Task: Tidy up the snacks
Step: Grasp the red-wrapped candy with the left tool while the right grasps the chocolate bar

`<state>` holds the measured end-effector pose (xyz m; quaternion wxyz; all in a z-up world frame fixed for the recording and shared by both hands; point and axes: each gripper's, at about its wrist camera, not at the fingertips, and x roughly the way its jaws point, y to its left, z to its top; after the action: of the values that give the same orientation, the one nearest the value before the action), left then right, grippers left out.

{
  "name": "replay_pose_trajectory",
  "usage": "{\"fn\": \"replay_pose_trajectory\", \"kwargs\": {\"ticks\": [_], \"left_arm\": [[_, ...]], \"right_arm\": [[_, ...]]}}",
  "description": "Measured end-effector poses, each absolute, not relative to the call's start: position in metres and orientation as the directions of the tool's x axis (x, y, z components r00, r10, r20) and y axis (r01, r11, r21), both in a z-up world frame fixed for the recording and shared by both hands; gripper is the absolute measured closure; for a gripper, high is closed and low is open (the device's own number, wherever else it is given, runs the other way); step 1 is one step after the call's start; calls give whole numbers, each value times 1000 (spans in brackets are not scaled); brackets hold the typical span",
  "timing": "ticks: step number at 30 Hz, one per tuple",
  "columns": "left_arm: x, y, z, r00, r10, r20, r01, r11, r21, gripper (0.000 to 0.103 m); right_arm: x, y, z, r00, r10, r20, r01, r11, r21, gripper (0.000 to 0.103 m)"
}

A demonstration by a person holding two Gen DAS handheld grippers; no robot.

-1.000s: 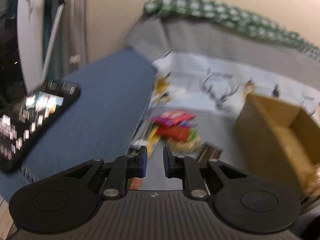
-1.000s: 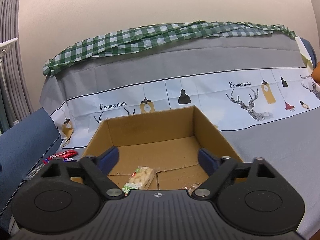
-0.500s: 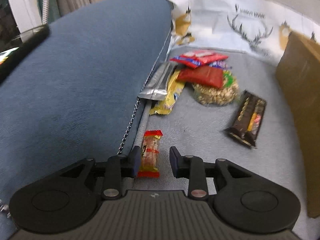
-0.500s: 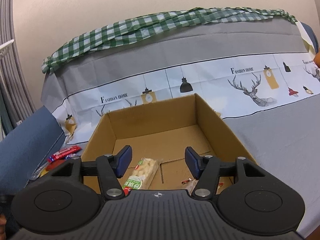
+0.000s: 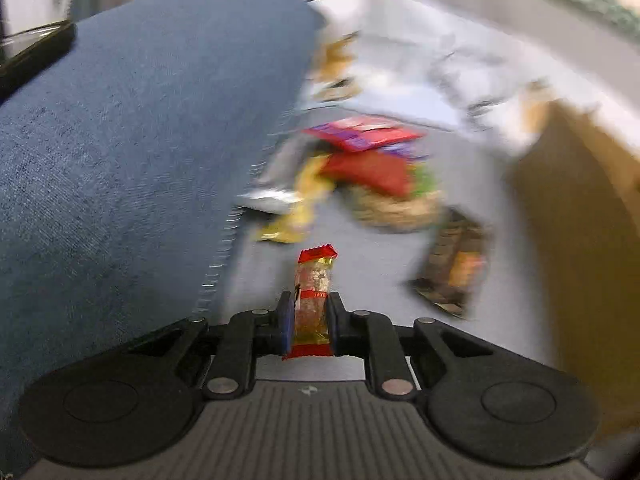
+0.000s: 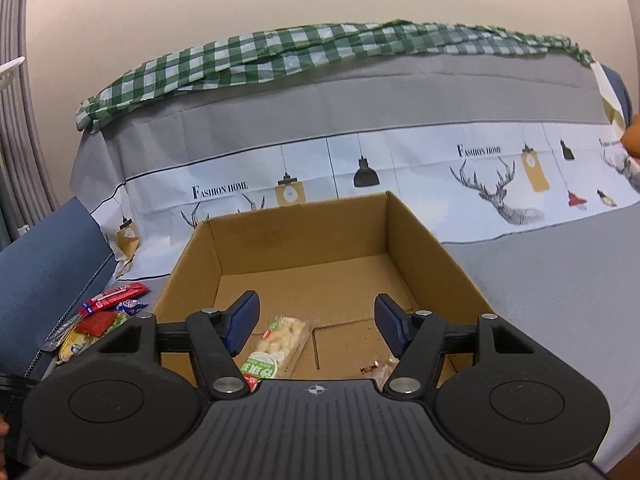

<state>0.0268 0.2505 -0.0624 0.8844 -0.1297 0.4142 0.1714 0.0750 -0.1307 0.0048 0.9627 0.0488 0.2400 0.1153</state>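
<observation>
My left gripper is shut on a small red-ended clear snack bar and holds it above the grey sofa seat. Beyond it lies a blurred pile of snacks and a dark brown bar. The cardboard box is at the right in the left wrist view. My right gripper is open and empty over the box. Inside the box lie a green-labelled pale snack pack and a small red-ended wrapper. The snack pile lies left of the box.
A blue sofa armrest rises on the left, with a dark phone-like object on it. A printed grey-white cover and a green checked cloth drape the sofa back. Grey seat extends right of the box.
My left gripper closed on the red-ended snack bar and lifted it off the seat. My right gripper opened wider over the box and stayed in place.
</observation>
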Motion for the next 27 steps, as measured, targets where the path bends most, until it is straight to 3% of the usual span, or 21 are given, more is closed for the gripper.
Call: {"fn": "replay_pose_trajectory", "kwargs": {"ticks": [3,9,12,16,21,27], "left_arm": [[22,247,-65,590,22,-807,-292,938,-188,85],[26,259,-80,499,-105,-860,-292,914,-281,84],[21,263,-81,509,-117,-853,-303,903,-305,84],[25,259,-83,506,-94,-858,-277,924,-264,83],[18,260,-80,494,-18,-869,-334,919,-209,84],[3,253,-79,463,-22,-886,-315,930,-188,84]], "right_arm": [[74,-125,7,869,242,-431,-203,970,133,38],[69,-100,17,861,291,-417,-244,956,164,44],[68,-76,26,816,384,-431,-289,918,270,44],[64,-19,43,733,535,-421,-440,844,307,43],[84,61,19,632,570,-525,-479,820,314,44],[128,128,-56,555,362,-749,-340,920,193,39]]}}
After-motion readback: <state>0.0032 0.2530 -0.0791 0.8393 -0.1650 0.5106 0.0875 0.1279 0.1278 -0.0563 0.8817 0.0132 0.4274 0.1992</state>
